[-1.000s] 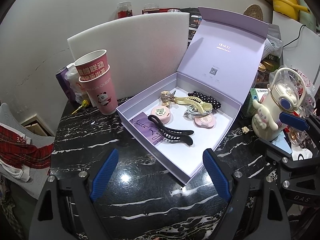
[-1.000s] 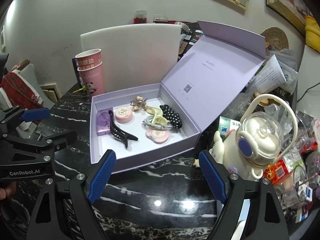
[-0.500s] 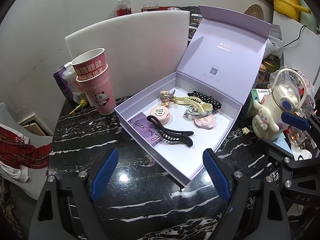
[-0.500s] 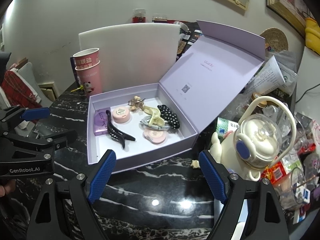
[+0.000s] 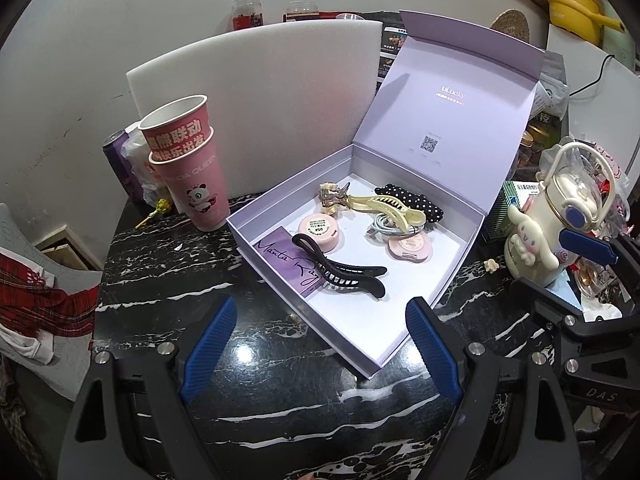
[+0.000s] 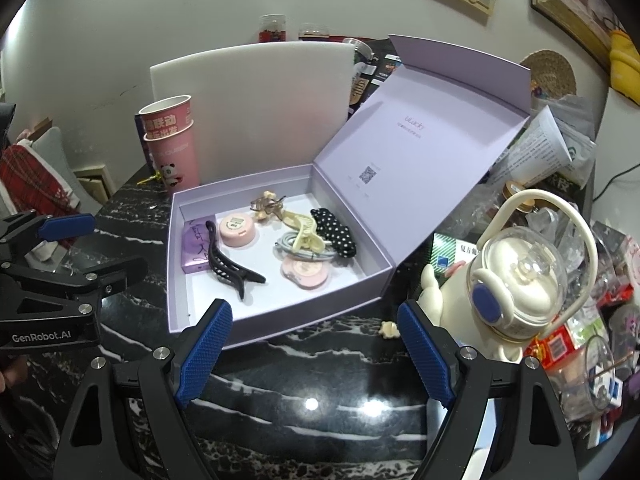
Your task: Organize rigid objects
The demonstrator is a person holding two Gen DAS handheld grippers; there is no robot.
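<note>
An open lilac box (image 5: 296,182) (image 6: 176,264) sits on the black marble table, its lid standing up. Inside lie a black claw clip (image 5: 340,272) (image 6: 228,266), a cream clip (image 5: 384,206) (image 6: 302,236), a small brownish claw (image 5: 332,196), two pink round compacts (image 5: 320,232) (image 6: 238,230), a polka-dot hair tie (image 5: 416,202) (image 6: 334,232), a coiled cable (image 5: 384,228) and a purple card (image 5: 288,260). A tiny cream charm (image 5: 491,266) (image 6: 390,329) lies outside the box. My left gripper (image 5: 320,320) is open at the box's near corner. My right gripper (image 6: 314,312) is open before its front wall. Both are empty.
Stacked pink paper cups (image 5: 188,168) (image 6: 172,144) stand left of the box before a white foam board (image 5: 256,92). A cream character bottle (image 5: 548,224) (image 6: 516,284) and cluttered packets (image 6: 580,352) crowd the right side. Red plaid cloth (image 5: 36,304) lies off the table's left edge.
</note>
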